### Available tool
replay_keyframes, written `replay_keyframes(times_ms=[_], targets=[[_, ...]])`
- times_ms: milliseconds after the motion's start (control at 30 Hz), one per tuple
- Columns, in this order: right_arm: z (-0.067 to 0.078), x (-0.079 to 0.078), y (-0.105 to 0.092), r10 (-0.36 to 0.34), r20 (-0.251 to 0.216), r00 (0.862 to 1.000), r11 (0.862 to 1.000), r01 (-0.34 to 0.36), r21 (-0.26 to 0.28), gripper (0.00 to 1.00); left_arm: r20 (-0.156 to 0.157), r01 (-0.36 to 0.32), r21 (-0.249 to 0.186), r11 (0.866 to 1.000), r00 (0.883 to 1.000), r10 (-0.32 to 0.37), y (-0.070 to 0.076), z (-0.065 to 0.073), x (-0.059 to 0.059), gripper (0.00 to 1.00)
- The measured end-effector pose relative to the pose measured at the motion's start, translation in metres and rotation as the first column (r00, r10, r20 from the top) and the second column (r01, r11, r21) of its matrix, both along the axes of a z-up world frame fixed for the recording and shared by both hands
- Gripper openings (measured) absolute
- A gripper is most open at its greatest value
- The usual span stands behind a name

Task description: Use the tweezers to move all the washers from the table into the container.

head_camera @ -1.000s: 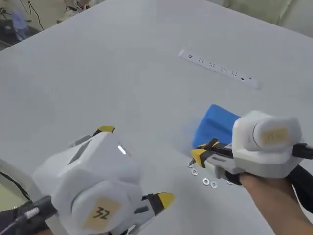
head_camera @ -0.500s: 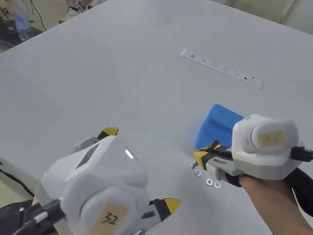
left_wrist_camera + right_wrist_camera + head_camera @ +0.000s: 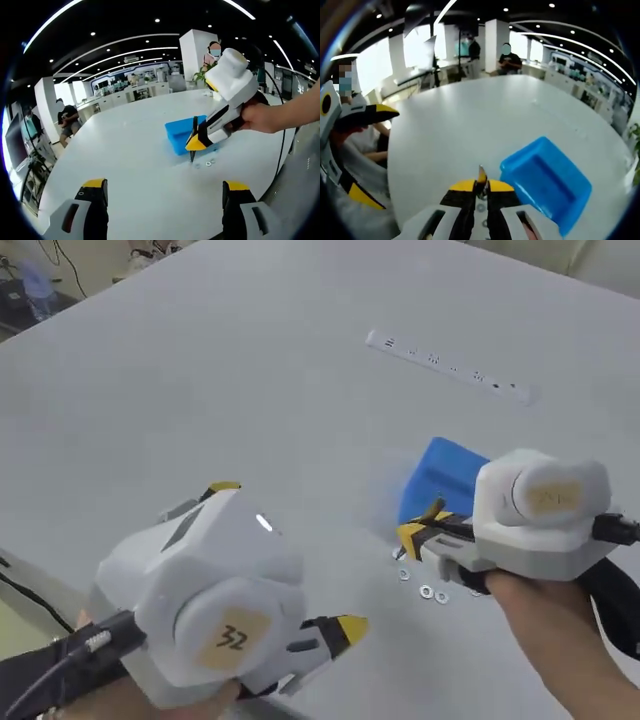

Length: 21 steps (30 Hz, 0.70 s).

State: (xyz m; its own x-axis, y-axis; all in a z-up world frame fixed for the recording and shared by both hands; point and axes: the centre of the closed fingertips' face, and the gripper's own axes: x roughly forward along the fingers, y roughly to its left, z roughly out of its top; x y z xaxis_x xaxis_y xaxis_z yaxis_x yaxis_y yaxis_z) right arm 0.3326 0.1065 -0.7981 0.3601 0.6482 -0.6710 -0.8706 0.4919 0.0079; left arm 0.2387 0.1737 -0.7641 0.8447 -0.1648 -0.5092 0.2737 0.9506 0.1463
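power strip (image 3: 447,366) far across counter (image 3: 250,390), washers (image 3: 432,593) on counter beside blue container (image 3: 438,478), right gripper (image 3: 481,187) jaws clamped on tweezers (image 3: 194,127), left gripper (image 3: 164,186) jaws wide apart

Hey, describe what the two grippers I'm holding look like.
Both have chunky white housings and black jaws with yellow tips. The left gripper carries a yellowish sticker reading 32, a small white light and a black cable. The right gripper has a faded yellowish sticker and a black cord.
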Motion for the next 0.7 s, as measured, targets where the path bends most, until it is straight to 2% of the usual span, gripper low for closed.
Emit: replay_keyframes(times_ms=[100,200,300,367,433,567,633,700], targets=[[0.016,0.002,-0.002,-0.032,-0.009,0.999,0.998,0.033,0.051,0.04,-0.006,-0.002,0.009,1.0,1.0,0.002,0.002,-0.001,0.0,0.97],[0.023,0.005,-0.004,-0.047,-0.017,0.999,0.997,0.048,0.066,0.04,-0.007,0.009,0.02,1.0,1.0,-0.009,0.0,-0.001,-0.001,0.96],[0.031,0.008,-0.002,-0.06,-0.041,0.997,0.991,0.064,0.117,0.04,-0.021,0.025,0.033,0.999,0.999,-0.024,-0.003,-0.004,-0.002,0.96],[0.036,0.013,-0.003,-0.066,-0.024,0.998,0.99,0.068,0.124,0.04,-0.025,0.032,0.045,0.999,0.999,-0.03,-0.003,-0.005,-0.002,0.95],[0.038,0.019,-0.005,-0.066,0.002,0.998,0.992,0.065,0.11,0.04,-0.036,0.025,0.056,0.998,0.999,-0.023,-0.001,-0.008,-0.003,0.95],[0.053,0.031,-0.006,-0.087,0.028,0.996,0.986,0.082,0.142,0.04,-0.038,0.006,0.057,0.998,0.999,-0.004,0.002,-0.008,-0.002,0.95],[0.058,0.042,-0.007,-0.102,0.073,0.992,0.985,0.091,0.145,0.04,-0.044,0.0,0.066,0.998,0.999,0.003,0.004,-0.009,-0.003,0.95],[0.06,0.05,-0.008,-0.108,0.088,0.99,0.983,0.094,0.157,0.04,-0.046,-0.005,0.079,0.997,0.999,0.009,0.006,-0.01,-0.003,0.95]])
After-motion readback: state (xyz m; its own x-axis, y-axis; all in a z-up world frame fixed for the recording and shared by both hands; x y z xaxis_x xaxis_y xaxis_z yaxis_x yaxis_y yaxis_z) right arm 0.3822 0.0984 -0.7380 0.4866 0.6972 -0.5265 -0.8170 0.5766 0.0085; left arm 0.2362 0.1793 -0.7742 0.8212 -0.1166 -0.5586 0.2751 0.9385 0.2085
